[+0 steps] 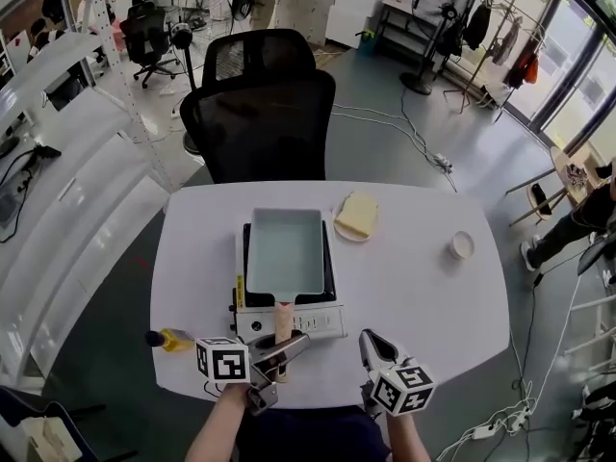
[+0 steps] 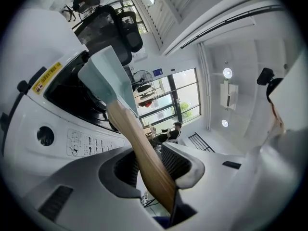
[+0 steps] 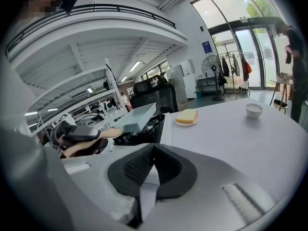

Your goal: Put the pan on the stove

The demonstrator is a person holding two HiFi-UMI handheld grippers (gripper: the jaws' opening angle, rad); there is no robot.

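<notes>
A pale blue-green rectangular pan (image 1: 285, 250) lies over the burner of a white and black portable stove (image 1: 289, 318) at the table's middle. Its wooden handle (image 1: 283, 320) points toward me. My left gripper (image 1: 281, 354) is shut on the end of that handle; in the left gripper view the handle (image 2: 144, 148) runs between the two pads up to the pan (image 2: 108, 73). My right gripper (image 1: 373, 349) hovers at the table's near edge, right of the stove, shut and empty. The right gripper view shows its jaws (image 3: 149, 170) closed, with the pan (image 3: 137, 117) ahead to the left.
A plate with a yellow block (image 1: 356, 216) sits right of the stove, and a small white bowl (image 1: 462, 245) farther right. A yellow bottle with a dark cap (image 1: 168, 339) lies at the near left edge. A black office chair (image 1: 260, 114) stands behind the table (image 1: 423, 296).
</notes>
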